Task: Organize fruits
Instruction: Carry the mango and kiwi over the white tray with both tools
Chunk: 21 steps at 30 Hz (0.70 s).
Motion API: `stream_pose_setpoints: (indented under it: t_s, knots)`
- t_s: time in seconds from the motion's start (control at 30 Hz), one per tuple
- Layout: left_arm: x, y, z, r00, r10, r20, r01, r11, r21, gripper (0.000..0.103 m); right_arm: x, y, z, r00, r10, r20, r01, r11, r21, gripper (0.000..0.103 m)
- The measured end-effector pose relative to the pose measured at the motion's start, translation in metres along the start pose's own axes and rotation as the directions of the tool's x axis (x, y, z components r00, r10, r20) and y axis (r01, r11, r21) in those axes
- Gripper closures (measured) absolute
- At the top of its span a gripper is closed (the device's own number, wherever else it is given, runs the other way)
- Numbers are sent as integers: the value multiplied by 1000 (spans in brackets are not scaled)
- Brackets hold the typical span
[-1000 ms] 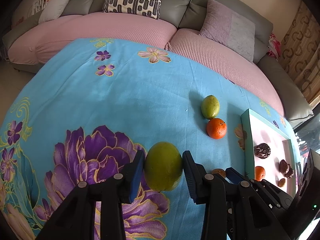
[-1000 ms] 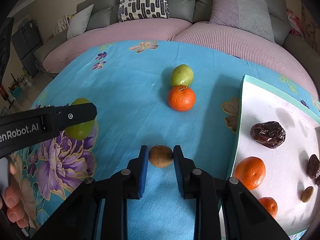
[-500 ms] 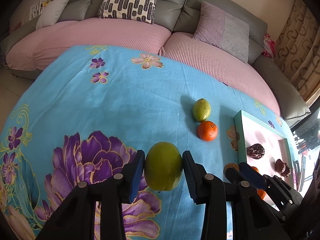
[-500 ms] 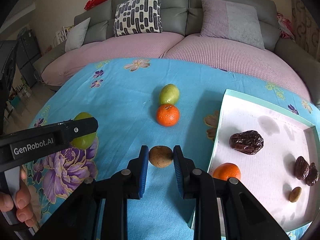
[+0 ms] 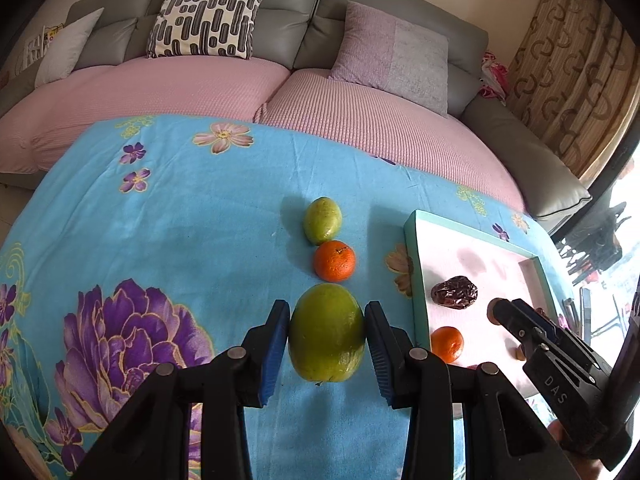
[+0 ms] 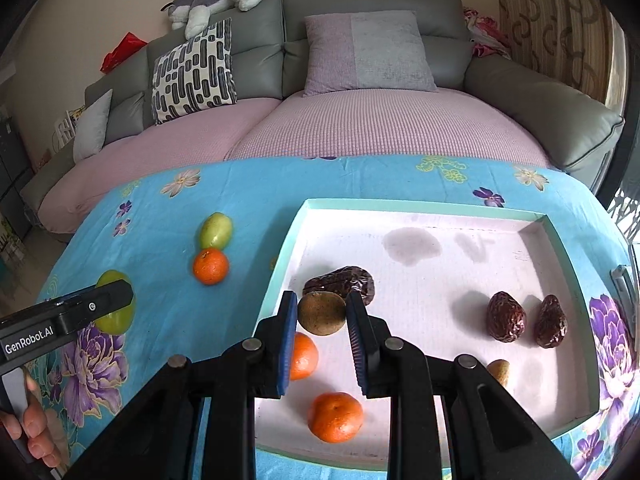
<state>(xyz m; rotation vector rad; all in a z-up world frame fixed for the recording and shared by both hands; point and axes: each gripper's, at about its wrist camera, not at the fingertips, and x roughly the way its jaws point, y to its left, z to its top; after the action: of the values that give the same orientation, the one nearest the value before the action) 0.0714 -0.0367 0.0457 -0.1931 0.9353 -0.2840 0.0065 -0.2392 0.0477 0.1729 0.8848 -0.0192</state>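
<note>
Roughly halfway, as I judge it: the shallow white tray with a mint-green rim (image 6: pixel 562 236) already holds three wrinkled dark-brown dates (image 6: pixel 505 316), two small orange tangerines (image 6: pixel 335 416) and a little tan fruit (image 6: pixel 499 371) half hidden behind a gripper arm. Two loose pieces lie on the blue floral cloth (image 5: pixel 180 232) to the left of the tray: a small green oval fruit (image 5: pixel 322 220) and an orange tangerine (image 5: pixel 334 261), touching each other in a line.

Two more fruits are in hand. The left gripper (image 5: pixel 326 338) is closed on a large green round fruit (image 5: pixel 326 333), both blue pads pressed to its sides, over the cloth just in front of the loose tangerine and beside the tray's left rim. The right gripper (image 6: pixel 322 316) is clamped on a small brown round fruit (image 6: pixel 321 313), pinched between its fingertips near the tray's left edge, in front of one of the dates; whether it rests on the tray floor I cannot tell.

By my reckoning, what remains is to set down these two and then fetch the pair from the cloth.
</note>
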Motion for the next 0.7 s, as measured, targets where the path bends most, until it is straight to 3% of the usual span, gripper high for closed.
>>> stream_pose_setpoints:
  t_s: [0.33, 0.7]
  knots:
    - [21, -79, -6, 991, -125, -53, 132, 979, 158, 62, -25, -71, 4, 992, -110, 56, 99, 980, 172, 77]
    - [62, -112, 27, 991, -134, -26, 136, 969, 206, 62, -11, -101, 16, 988, -132, 78, 110, 966, 234, 77]
